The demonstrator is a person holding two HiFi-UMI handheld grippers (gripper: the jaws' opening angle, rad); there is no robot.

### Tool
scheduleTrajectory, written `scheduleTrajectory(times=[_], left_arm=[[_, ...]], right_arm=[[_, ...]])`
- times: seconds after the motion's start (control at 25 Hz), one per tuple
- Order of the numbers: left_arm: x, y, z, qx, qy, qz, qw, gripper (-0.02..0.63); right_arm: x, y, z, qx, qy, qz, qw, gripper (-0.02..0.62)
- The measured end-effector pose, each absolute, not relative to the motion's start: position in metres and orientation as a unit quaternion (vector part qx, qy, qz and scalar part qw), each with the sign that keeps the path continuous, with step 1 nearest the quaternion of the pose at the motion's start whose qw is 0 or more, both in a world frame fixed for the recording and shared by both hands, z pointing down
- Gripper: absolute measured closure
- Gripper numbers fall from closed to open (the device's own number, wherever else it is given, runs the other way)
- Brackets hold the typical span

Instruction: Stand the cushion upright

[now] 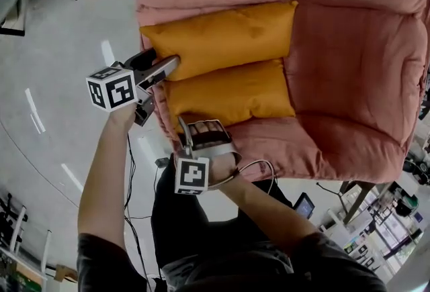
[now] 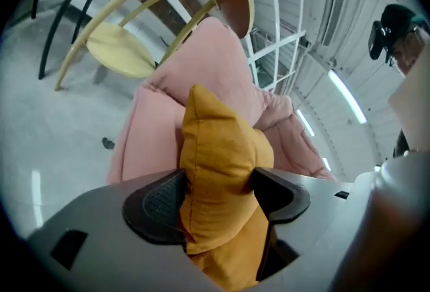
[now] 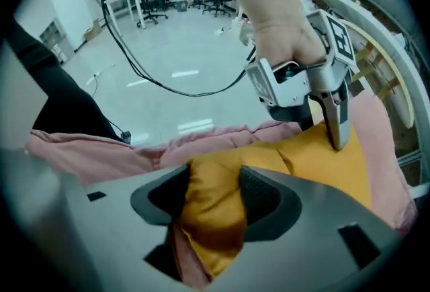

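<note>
The right gripper (image 1: 199,128) straddles the near left corner of the orange cushion (image 1: 228,42). Its jaws are spread wide, with fabric between the pads but not pinched. Just beyond, the left gripper (image 1: 168,68) sits the same way, unclenched, over the far left corner. The cushion lies flat on the pink armchair (image 1: 356,69). This looks like the grasping step. Next, both grippers need to clamp and then lift that edge.

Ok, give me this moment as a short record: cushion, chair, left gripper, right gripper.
cushion: orange cushion, two padded lobes with a crease between, on the chair
chair: pink padded chair, under the cushion
left gripper: jaws wide apart, cushion's corner between them
right gripper: jaws wide apart, orange fabric and a pink fold between them
</note>
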State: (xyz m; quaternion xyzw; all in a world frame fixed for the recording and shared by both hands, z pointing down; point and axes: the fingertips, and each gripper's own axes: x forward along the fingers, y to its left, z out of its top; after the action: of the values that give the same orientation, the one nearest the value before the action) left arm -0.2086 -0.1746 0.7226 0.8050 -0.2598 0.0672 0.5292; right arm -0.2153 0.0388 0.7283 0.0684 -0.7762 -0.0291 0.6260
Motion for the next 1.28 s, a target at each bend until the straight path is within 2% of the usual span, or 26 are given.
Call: scheduleTrajectory(times=[0.12, 0.24, 0.48, 0.88, 1.04, 1.16, 1.28], left_arm=[[-0.206, -0.176, 0.722, 0.812, -0.239, 0.052, 0.53, 0.316], [-0.207, -0.176, 0.716, 0.812, -0.239, 0.032, 0.531, 0.361], [-0.207, -0.179, 0.652, 0.797, -0.249, 0.014, 0.55, 0.408], [-0.231, -0.188, 0.473, 0.76, -0.351, 0.184, 0.516, 0.422], [-0.17, -0.201, 0.442, 0.737, -0.367, 0.186, 0.537, 0.456], [-0.095, -0.219, 0.444, 0.729, -0.373, 0.15, 0.555, 0.499], [-0.009, -0.227, 0.445, 0.74, -0.35, 0.135, 0.558, 0.512]], right_arm=[[-0.207, 0.029, 0.737, 0.082, -0.784, -0.021, 0.615, 0.456], [-0.205, 0.021, 0.72, 0.091, -0.8, -0.019, 0.592, 0.514], [-0.197, 0.004, 0.626, 0.141, -0.841, 0.003, 0.522, 0.535], [-0.187, -0.011, 0.434, 0.226, -0.927, 0.035, 0.297, 0.545], [-0.093, -0.025, 0.421, 0.308, -0.919, 0.108, 0.222, 0.551], [0.011, -0.039, 0.446, 0.38, -0.887, 0.17, 0.202, 0.555], [0.11, -0.047, 0.466, 0.462, -0.835, 0.236, 0.182, 0.558]])
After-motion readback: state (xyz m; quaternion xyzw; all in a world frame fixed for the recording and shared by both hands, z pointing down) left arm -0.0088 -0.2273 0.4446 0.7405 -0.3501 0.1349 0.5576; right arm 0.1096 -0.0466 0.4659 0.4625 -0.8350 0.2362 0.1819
